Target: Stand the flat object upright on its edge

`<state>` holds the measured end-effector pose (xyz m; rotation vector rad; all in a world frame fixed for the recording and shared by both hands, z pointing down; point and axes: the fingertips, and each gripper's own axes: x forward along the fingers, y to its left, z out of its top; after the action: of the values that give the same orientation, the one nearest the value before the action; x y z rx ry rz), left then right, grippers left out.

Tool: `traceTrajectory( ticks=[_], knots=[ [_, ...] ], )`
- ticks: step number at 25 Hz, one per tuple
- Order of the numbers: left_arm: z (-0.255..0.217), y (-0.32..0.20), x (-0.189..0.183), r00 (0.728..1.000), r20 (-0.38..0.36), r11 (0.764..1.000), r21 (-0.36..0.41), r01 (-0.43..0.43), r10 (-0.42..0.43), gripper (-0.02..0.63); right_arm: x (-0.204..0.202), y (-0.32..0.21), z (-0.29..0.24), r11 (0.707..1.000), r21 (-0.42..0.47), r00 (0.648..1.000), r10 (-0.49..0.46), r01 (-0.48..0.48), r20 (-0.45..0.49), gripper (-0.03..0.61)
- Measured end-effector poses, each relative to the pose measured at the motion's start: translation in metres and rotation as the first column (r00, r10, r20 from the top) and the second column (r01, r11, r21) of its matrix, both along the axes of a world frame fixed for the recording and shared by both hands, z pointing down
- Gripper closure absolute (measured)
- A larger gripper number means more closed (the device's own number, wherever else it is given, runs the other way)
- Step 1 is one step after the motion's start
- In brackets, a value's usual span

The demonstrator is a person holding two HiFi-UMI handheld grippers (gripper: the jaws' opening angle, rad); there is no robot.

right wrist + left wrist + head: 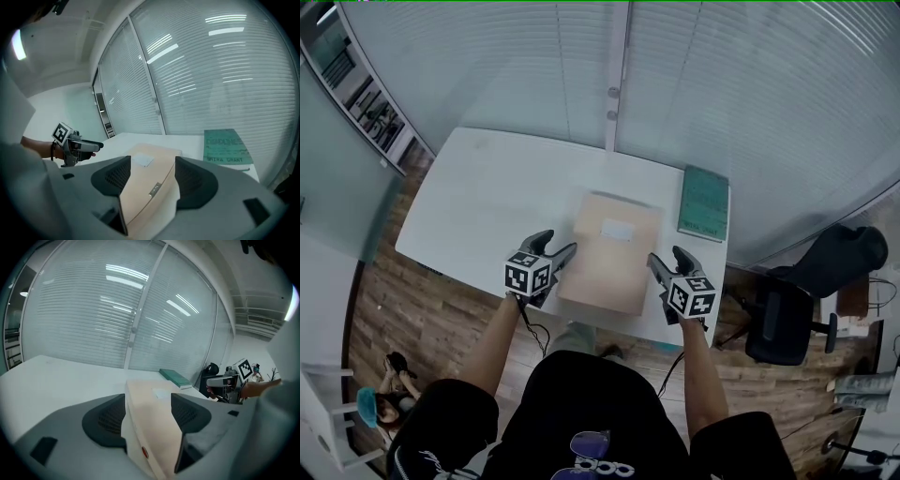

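My left claw (560, 246) and right claw (667, 255), jaws spread wide and gripping nothing, straddle the near corners of the flat beige cardboard box (609, 248) lying flat on the white worktop (487, 206).

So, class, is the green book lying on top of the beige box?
No, the green book lies on the table, apart from the beige box.

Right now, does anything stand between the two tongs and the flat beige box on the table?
Nothing visible does. The left tongs and right tongs are open, each straddling a near corner of the flat beige box. The green book lies apart, near the right edge of the table.
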<state>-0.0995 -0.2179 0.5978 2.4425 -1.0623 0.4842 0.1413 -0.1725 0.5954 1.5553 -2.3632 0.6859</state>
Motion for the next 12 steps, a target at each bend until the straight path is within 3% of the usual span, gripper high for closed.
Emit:
traceTrajectory(
  ticks=[6, 12],
  knots=[
    [0.038, 0.001, 0.005, 0.998, 0.033, 0.994, -0.1, -0.045, 0.048, 0.321, -0.011, -0.003, 0.039, 0.991, -0.118, 0.998, -0.055, 0.055, 0.004, 0.285],
    [0.064, -0.002, 0.011, 0.996, 0.028, 0.979, -0.186, -0.078, 0.085, 0.319, -0.018, -0.005, 0.075, 0.964, -0.248, 0.995, -0.087, 0.095, 0.043, 0.279]
  ],
)
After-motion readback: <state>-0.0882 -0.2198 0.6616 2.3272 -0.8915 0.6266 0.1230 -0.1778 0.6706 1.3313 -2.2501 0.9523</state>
